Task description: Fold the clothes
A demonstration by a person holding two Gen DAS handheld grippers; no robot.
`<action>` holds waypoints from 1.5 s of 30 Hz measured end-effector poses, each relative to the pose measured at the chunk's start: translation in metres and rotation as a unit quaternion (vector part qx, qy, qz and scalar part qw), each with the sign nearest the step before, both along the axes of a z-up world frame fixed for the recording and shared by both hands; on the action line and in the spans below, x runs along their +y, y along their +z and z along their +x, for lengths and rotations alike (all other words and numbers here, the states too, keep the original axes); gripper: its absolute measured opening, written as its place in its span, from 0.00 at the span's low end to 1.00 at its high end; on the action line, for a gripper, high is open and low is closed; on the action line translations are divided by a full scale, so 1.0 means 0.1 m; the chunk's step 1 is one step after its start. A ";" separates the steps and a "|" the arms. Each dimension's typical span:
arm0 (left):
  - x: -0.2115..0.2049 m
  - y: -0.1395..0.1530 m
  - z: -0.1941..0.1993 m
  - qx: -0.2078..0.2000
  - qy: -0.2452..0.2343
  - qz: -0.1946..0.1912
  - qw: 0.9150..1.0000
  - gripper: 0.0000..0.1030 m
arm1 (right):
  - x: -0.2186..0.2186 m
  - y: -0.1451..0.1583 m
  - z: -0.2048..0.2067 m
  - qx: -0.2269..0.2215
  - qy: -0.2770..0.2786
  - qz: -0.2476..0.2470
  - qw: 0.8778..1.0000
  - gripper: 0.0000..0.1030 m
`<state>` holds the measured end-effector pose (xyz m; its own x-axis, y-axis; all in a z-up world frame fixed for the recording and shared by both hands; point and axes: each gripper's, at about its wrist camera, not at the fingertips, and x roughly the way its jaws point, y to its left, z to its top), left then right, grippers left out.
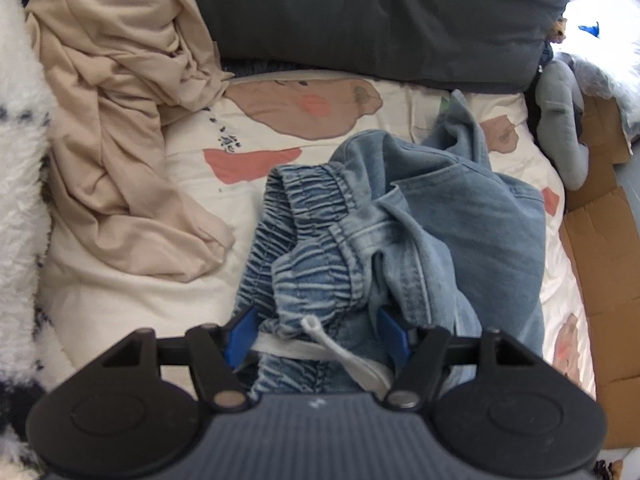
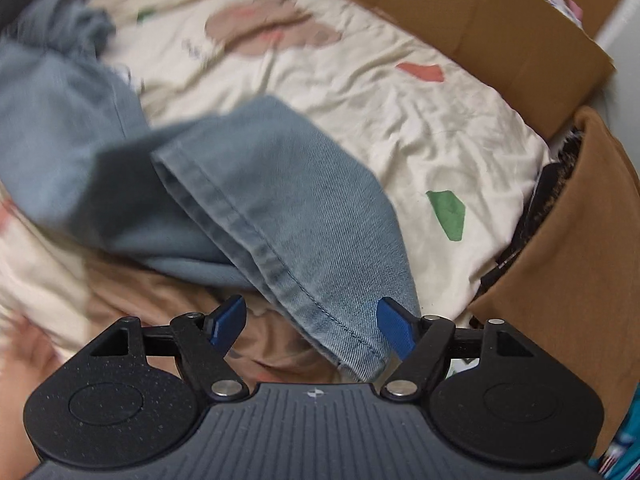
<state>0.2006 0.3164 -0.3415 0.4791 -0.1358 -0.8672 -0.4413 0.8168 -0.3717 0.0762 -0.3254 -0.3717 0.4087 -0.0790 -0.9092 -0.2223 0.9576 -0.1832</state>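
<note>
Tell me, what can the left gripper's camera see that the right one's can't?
Only the left wrist view shows the jeans' elastic waistband and white drawstring, a crumpled beige garment, a dark pillow and a grey plush toy. Only the right wrist view shows a hemmed leg end and a brown cloth at the right edge. Both show the jeans, the patterned bedsheet and cardboard, with each gripper's jaws apart around denim.

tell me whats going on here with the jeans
A person is working on a pair of jeans on a bed with two handheld grippers. The left gripper has its fingers around the bunched waistband and white drawstring; the right gripper has a leg hem between its spread fingers. The jeans are still crumpled, not folded. A beige garment lies nearby.
</note>
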 end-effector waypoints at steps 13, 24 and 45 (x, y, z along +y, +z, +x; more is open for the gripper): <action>-0.04 0.09 -0.05 -0.045 -0.025 0.018 0.999 0.33 | -0.21 0.13 0.04 -0.008 -0.029 0.026 0.999 0.02; 0.00 0.62 -0.24 -0.097 -0.047 0.033 0.994 0.06 | -0.84 1.05 -0.31 -0.058 -0.148 0.093 0.983 0.01; 0.35 1.28 -0.88 -0.139 -0.019 0.053 0.989 0.06 | -1.74 1.51 -1.53 -0.043 -0.320 0.094 0.942 0.00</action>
